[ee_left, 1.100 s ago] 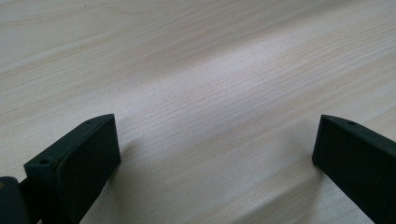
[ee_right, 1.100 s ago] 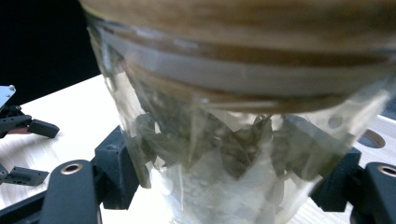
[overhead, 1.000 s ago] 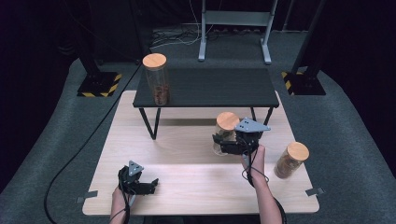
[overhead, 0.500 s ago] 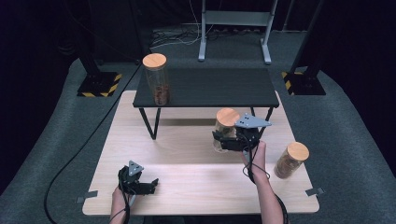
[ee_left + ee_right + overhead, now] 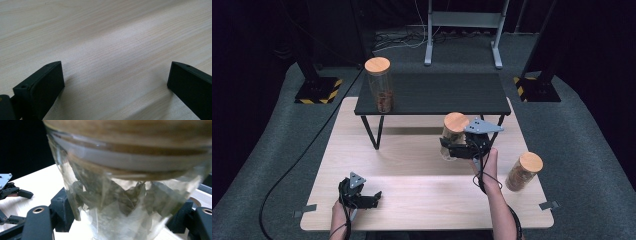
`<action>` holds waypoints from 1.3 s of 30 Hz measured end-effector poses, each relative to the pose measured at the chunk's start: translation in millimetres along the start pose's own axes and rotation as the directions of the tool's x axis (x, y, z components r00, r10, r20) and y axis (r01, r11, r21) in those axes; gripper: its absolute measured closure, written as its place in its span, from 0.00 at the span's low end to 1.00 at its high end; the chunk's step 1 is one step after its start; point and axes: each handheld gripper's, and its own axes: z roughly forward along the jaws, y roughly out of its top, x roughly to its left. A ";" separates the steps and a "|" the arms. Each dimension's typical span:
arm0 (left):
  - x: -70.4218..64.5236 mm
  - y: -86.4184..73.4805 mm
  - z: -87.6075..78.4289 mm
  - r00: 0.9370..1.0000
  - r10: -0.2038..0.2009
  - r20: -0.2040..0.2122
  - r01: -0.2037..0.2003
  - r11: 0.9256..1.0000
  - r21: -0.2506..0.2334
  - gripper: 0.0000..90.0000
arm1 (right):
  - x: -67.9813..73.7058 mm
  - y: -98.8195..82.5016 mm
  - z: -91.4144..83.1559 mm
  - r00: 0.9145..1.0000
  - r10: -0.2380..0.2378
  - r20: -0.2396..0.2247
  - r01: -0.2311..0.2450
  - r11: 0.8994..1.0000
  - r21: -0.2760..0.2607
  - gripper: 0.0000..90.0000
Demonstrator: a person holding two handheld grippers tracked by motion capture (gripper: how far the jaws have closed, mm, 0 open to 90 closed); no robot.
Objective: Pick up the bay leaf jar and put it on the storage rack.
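Observation:
My right gripper [image 5: 458, 150] is shut on a glass jar [image 5: 454, 136] with a wooden lid, over the middle right of the light wooden table [image 5: 412, 165]. In the right gripper view the jar [image 5: 125, 195] looms close and holds greenish dried leaves, with the black pads [image 5: 62, 212] pressed on both its sides just below the lid. I cannot tell whether its base touches the table. My left gripper [image 5: 371, 198] rests at the front left of the table. Its jaws stand open over bare wood [image 5: 116, 80] with nothing between them.
A low black table [image 5: 437, 95] stands across the back of the wooden one, with a tall lidded jar [image 5: 380, 87] of brown contents at its left end. Another lidded jar [image 5: 523, 171] stands near the right edge. Dark stands and cables lie on the floor behind.
My right gripper and the jar it holds have shifted slightly toward the back of the table. The left gripper has not moved.

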 end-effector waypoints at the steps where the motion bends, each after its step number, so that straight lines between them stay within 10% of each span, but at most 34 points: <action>1: 0.0 0.0 0.0 1.000 0.000 0.000 0.000 1.000 0.000 0.00 | -0.2 0.8 0.0 1.000 -0.002 0.000 0.002 1.000 -0.001 0.28; 39: 0.0 0.0 0.0 1.000 0.000 0.000 0.000 1.000 0.000 0.00 | -6.6 23.3 -3.6 1.000 -0.002 -0.019 0.002 1.000 -0.015 0.28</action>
